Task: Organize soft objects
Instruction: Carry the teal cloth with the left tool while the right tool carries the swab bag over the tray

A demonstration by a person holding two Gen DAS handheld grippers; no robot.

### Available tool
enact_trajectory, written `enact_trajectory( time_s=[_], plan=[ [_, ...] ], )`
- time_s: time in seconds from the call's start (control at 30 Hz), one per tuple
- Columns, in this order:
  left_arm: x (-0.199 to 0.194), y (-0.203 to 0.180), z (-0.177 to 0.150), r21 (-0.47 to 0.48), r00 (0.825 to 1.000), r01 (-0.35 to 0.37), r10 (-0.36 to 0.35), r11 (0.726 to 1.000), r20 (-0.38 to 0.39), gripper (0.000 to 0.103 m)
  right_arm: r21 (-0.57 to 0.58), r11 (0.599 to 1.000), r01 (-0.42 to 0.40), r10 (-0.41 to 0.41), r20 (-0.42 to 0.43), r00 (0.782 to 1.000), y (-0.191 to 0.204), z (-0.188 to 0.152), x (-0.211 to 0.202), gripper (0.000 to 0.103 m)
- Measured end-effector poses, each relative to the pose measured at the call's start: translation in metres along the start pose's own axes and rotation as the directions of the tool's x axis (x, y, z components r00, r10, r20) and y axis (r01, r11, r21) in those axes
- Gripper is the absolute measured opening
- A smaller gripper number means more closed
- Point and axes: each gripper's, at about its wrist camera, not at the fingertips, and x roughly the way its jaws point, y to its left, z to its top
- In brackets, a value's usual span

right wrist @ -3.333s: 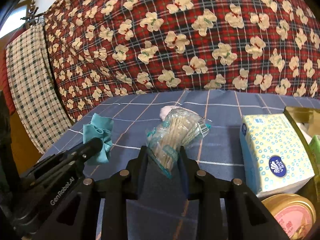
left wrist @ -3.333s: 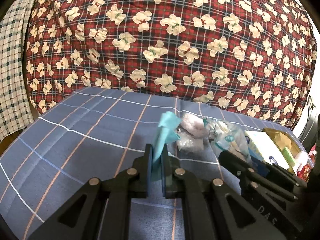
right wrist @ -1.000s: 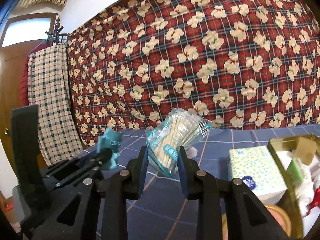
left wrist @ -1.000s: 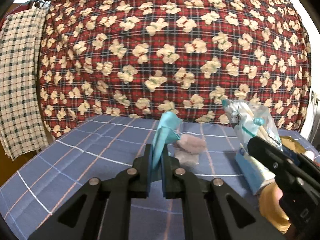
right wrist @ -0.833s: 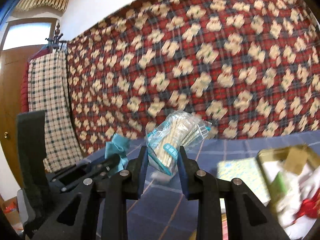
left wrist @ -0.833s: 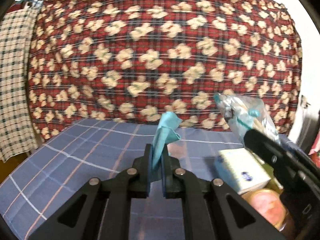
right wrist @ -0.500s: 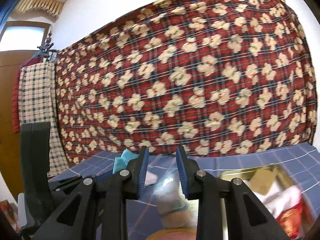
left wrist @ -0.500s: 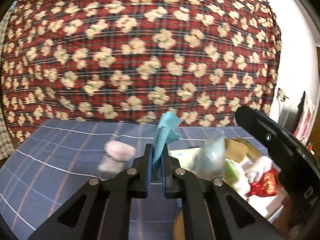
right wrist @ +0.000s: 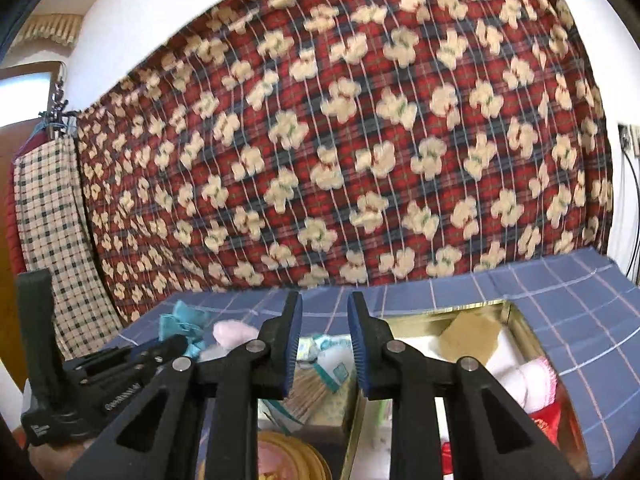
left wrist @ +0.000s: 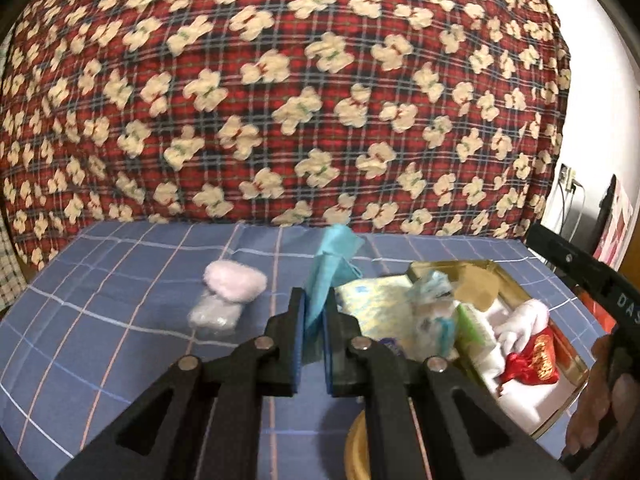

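Note:
My left gripper (left wrist: 314, 310) is shut on a teal cloth (left wrist: 330, 266) that stands up between its fingers above the blue checked tablecloth. My right gripper (right wrist: 323, 330) is open and empty, held above the table. The clear bag of cotton swabs (left wrist: 434, 312) lies on the tissue pack (left wrist: 374, 298) beside the gold tin box (left wrist: 500, 270); it also shows under my right gripper (right wrist: 310, 394). A pink fluffy pad (left wrist: 234, 286) lies on a small clear bag (left wrist: 214, 318) to the left.
The gold tin box (right wrist: 520, 322) holds white soft items (left wrist: 520, 318), a red pouch (left wrist: 534, 362) and a brown card (right wrist: 470, 334). A round gold lid (right wrist: 286, 458) lies near the front. A red patterned quilt (left wrist: 300, 92) rises behind the table.
My right gripper has opened and let go of the cotton swab bag, which dropped onto the tissue pack. Both grippers swung right towards the tin box. The left still holds the teal cloth.

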Motion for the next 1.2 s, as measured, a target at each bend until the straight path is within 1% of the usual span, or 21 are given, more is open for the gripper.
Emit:
enact_trajectory(
  time_s=[0.03,0.07,0.1,0.13,0.2,0.3,0.33,0.37,0.4,0.5,0.53,0.6,0.63,0.73,0.8,0.87,0.93,1.03,1.2],
  plan=[
    [0.001,0.003,-0.002,-0.006,1.000,0.000,0.000,1.000,-0.005,0.005,0.008,1.000,-0.006,0.006,-0.025,1.000,0.000,-0.003,0.005,0.045],
    [0.003,0.007,-0.006,-0.016,1.000,0.001,-0.001,1.000,-0.014,0.005,0.019,1.000,-0.018,0.019,-0.056,0.998,0.000,-0.007,0.011,0.068],
    [0.005,0.009,-0.008,-0.022,1.000,0.001,-0.001,1.000,-0.020,0.005,0.028,0.999,-0.025,0.027,-0.089,0.996,0.001,-0.010,0.017,0.078],
    [0.006,0.012,-0.011,-0.028,1.000,-0.001,0.001,1.000,-0.025,0.005,0.037,0.999,-0.024,0.028,-0.118,0.993,0.003,-0.014,0.023,0.082],
    [0.008,0.014,-0.015,-0.033,0.999,0.006,-0.007,0.999,-0.032,0.005,0.042,0.998,-0.050,0.056,-0.156,0.986,0.008,-0.020,0.032,0.082],
    [0.008,0.016,-0.016,-0.033,0.999,0.009,-0.011,0.999,-0.033,0.005,0.011,1.000,-0.025,0.027,-0.188,0.982,0.022,-0.024,0.043,0.082],
    [0.008,0.016,-0.016,-0.033,0.999,0.008,-0.009,0.999,-0.032,0.005,-0.002,1.000,-0.027,0.026,-0.210,0.977,0.029,-0.026,0.049,0.082],
    [0.009,0.017,-0.016,-0.033,1.000,0.006,-0.007,0.999,-0.031,0.005,-0.022,1.000,-0.012,0.006,-0.231,0.973,0.034,-0.027,0.055,0.082],
    [0.009,0.019,-0.016,-0.035,1.000,0.001,-0.002,0.999,-0.027,0.005,-0.056,0.998,0.016,-0.030,-0.255,0.966,0.041,-0.030,0.062,0.082],
    [0.011,0.025,-0.016,-0.047,0.999,0.000,-0.002,0.999,-0.033,0.005,-0.100,0.994,0.045,-0.073,-0.294,0.953,0.049,-0.038,0.075,0.082],
    [0.011,0.026,-0.017,-0.047,0.999,-0.002,0.000,0.999,-0.036,0.005,-0.121,0.990,0.072,-0.107,-0.318,0.942,0.050,-0.043,0.080,0.082],
    [0.011,0.026,-0.017,-0.045,0.999,0.001,-0.003,0.999,-0.040,0.005,-0.117,0.988,0.096,-0.130,-0.333,0.934,0.046,-0.048,0.084,0.053],
    [0.012,0.026,-0.017,-0.041,0.999,0.002,-0.004,0.999,-0.041,0.005,-0.113,0.989,0.095,-0.128,-0.338,0.932,0.044,-0.049,0.084,0.045],
    [0.012,0.024,-0.017,-0.038,0.999,0.008,-0.010,0.999,-0.047,0.005,-0.140,0.987,0.078,-0.120,-0.322,0.939,0.046,-0.049,0.080,0.031],
    [0.011,0.021,-0.015,-0.037,0.999,0.017,-0.019,0.999,-0.049,0.005,-0.129,0.990,0.050,-0.086,-0.292,0.953,0.046,-0.045,0.072,0.028],
    [0.009,0.013,-0.012,-0.027,0.999,0.029,-0.030,0.999,-0.044,0.005,-0.137,0.989,0.054,-0.087,-0.248,0.965,0.047,-0.039,0.065,0.028],
    [0.008,0.005,-0.009,-0.014,0.998,0.040,-0.040,0.999,-0.043,0.005,-0.126,0.991,0.038,-0.065,-0.211,0.975,0.045,-0.033,0.055,0.028],
    [0.008,-0.011,-0.002,0.003,0.996,0.070,-0.070,0.998,-0.047,0.005,-0.126,0.991,0.042,-0.063,-0.161,0.985,0.039,-0.020,0.044,0.028],
    [0.009,-0.050,0.007,0.042,0.990,0.131,-0.129,0.990,-0.056,0.005,-0.116,0.990,0.079,-0.094,-0.126,0.988,0.013,-0.005,0.030,0.028]
  ],
)
